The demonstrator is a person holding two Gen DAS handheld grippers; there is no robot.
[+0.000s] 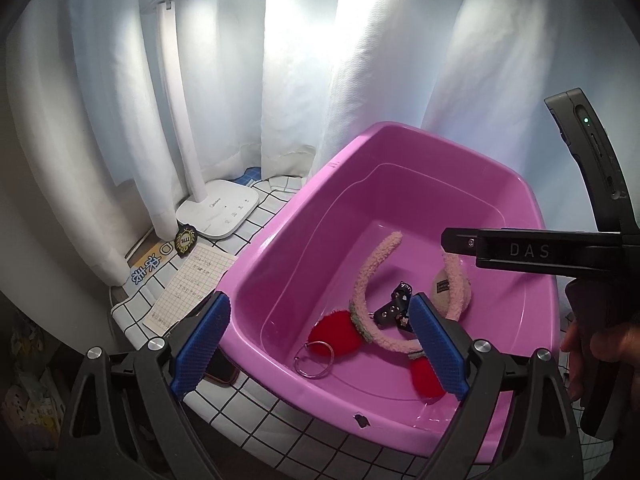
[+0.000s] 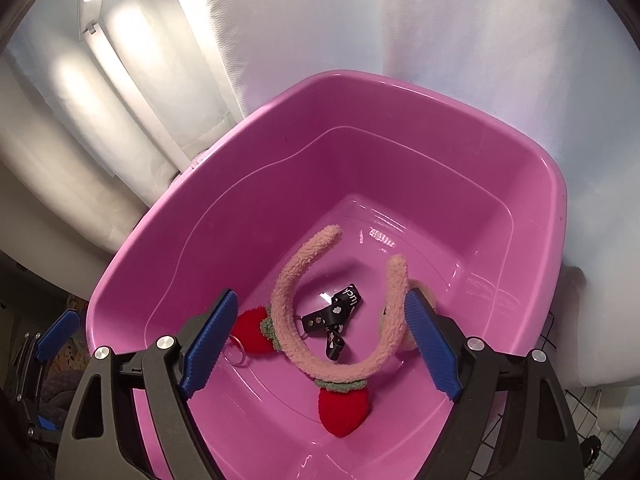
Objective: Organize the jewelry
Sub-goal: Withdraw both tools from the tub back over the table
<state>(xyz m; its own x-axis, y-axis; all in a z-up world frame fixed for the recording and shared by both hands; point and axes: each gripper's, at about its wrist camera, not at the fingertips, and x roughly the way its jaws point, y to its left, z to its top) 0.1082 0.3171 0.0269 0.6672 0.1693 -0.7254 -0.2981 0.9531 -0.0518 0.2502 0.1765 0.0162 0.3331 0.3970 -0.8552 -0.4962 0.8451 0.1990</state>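
Observation:
A pink plastic tub (image 1: 280, 236) (image 2: 200, 216) holds a fuzzy pink headband (image 1: 370, 276) (image 2: 284, 292) with two red strawberry pompoms (image 1: 340, 330) (image 2: 344, 406), a black strap keychain (image 1: 396, 308) (image 2: 340, 312), a metal ring (image 1: 314, 360) (image 2: 238, 350) and a beige round piece (image 1: 440, 286). My left gripper (image 1: 320, 344) is open and empty at the tub's near rim. My right gripper (image 2: 320, 344) is open and empty above the tub, over the headband; it also shows in the left wrist view (image 1: 540, 248).
The tub stands on a white grid-pattern cloth (image 1: 280, 408). Left of it lie a squared paper note (image 1: 188, 292), a black-and-gold badge (image 1: 186, 240) and a white lamp base (image 1: 220, 210). A phone (image 1: 220, 372) lies under the left finger. White curtains (image 1: 320, 60) hang behind.

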